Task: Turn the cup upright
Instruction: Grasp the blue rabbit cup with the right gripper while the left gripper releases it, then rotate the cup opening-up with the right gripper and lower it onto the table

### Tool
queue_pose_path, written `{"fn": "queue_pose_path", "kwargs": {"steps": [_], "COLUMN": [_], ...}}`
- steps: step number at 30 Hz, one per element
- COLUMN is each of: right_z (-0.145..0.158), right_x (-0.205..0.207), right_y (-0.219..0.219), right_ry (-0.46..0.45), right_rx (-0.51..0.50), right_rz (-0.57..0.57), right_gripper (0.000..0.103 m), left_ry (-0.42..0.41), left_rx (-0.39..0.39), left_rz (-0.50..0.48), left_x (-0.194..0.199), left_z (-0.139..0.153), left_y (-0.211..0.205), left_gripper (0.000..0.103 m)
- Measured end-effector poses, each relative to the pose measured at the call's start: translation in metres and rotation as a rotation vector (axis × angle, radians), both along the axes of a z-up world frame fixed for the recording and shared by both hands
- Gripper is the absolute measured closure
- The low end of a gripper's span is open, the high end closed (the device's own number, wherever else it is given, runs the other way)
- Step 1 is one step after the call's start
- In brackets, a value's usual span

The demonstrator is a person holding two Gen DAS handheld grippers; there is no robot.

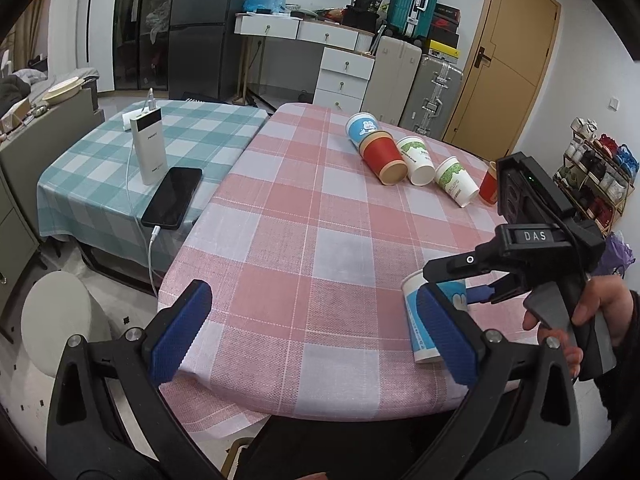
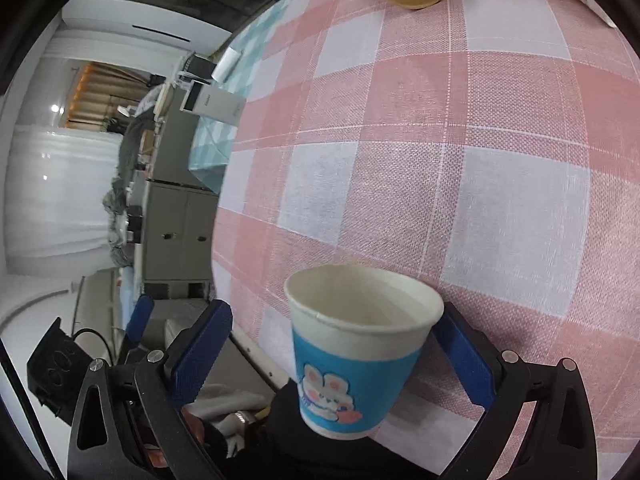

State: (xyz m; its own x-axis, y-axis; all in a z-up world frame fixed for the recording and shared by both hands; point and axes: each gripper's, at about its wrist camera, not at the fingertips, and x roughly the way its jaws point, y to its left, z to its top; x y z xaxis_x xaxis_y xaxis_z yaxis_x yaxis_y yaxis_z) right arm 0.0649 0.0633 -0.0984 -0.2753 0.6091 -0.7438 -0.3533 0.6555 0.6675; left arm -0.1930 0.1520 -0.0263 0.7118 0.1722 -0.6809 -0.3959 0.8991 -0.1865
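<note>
Wide apart stand the jaws of the right gripper [image 2: 332,364], blue pads on either side of the blue-and-white paper cup [image 2: 352,352] with the rabbit print; the right pad looks to be just at the cup's wall, the left pad clearly off it, so no squeeze on it that I can see; whether the cup's base rests on the pink checked tablecloth [image 2: 460,152] near the table's front edge I cannot tell, the base being hidden in both views; in the left wrist view the same cup [image 1: 420,320] shows behind the left gripper's own pad, mouth toward the top of that picture; left gripper [image 1: 316,332] hangs spread wide over the near edge, holding nothing; my call is that the flip is at or near its end, the cup's mouth up and its long axis roughly vertical, a touch tilted perhaps; next move would call for backing the right jaws straight away without brushing the light cup; four more cups [image 1: 412,156] lie on their sides at the far end, well apart from this one.
</note>
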Motion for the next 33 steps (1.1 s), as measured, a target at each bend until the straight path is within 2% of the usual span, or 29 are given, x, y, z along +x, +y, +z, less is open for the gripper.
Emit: {"fn": "queue_pose_path", "kwargs": {"steps": [2,3,4,7,12,15,18,23,26,29,31,33], "right_z": [-0.005,-0.006,-0.007,-0.007,0.01,0.028,0.045,0.068,0.077,0.079,0.075,0.069], "right_x": [0.0,-0.001,0.0,-0.001,0.004,0.006,0.005,-0.003,-0.003,-0.001,0.002,0.008], "right_y": [0.008,0.012,0.015,0.017,-0.006,-0.034,-0.068,-0.122,-0.143,-0.15,-0.152,-0.149], "right_ry": [-0.003,-0.006,-0.007,-0.021,-0.098,-0.192,-0.247,-0.412,-0.562,-0.719,-0.778,-0.797], "right_rx": [-0.034,-0.05,-0.059,-0.068,0.003,0.052,0.094,0.135,0.121,0.053,0.035,0.029], "right_rz": [0.019,0.038,0.057,0.068,-0.002,-0.079,-0.168,-0.299,-0.368,-0.403,-0.422,-0.438], "right_gripper": [0.004,0.014,0.034,0.04,0.044,0.044,0.044,0.044,0.044,0.044,0.044,0.044], "left_ry": [0.004,0.005,0.004,0.001,0.003,-0.001,-0.007,-0.013,-0.012,-0.004,0.006,0.007], "left_rx": [-0.011,-0.015,-0.018,-0.016,-0.025,-0.028,-0.037,-0.027,-0.02,-0.012,-0.014,-0.012], "left_rz": [0.001,0.003,0.004,0.012,0.015,0.005,-0.017,-0.066,-0.092,-0.11,-0.128,-0.121], "left_x": [0.001,0.001,0.001,0.002,0.002,0.008,0.02,0.054,0.077,0.098,0.111,0.121], "left_z": [-0.002,-0.003,-0.004,-0.004,-0.005,-0.004,-0.002,0.006,0.008,0.01,0.011,0.012], "left_y": [0.001,0.002,0.003,0.005,0.004,0.001,-0.002,-0.014,-0.023,-0.03,-0.034,-0.036], "left_gripper": [0.001,0.001,0.001,0.001,0.001,0.001,0.001,0.001,0.001,0.001,0.001,0.001]}}
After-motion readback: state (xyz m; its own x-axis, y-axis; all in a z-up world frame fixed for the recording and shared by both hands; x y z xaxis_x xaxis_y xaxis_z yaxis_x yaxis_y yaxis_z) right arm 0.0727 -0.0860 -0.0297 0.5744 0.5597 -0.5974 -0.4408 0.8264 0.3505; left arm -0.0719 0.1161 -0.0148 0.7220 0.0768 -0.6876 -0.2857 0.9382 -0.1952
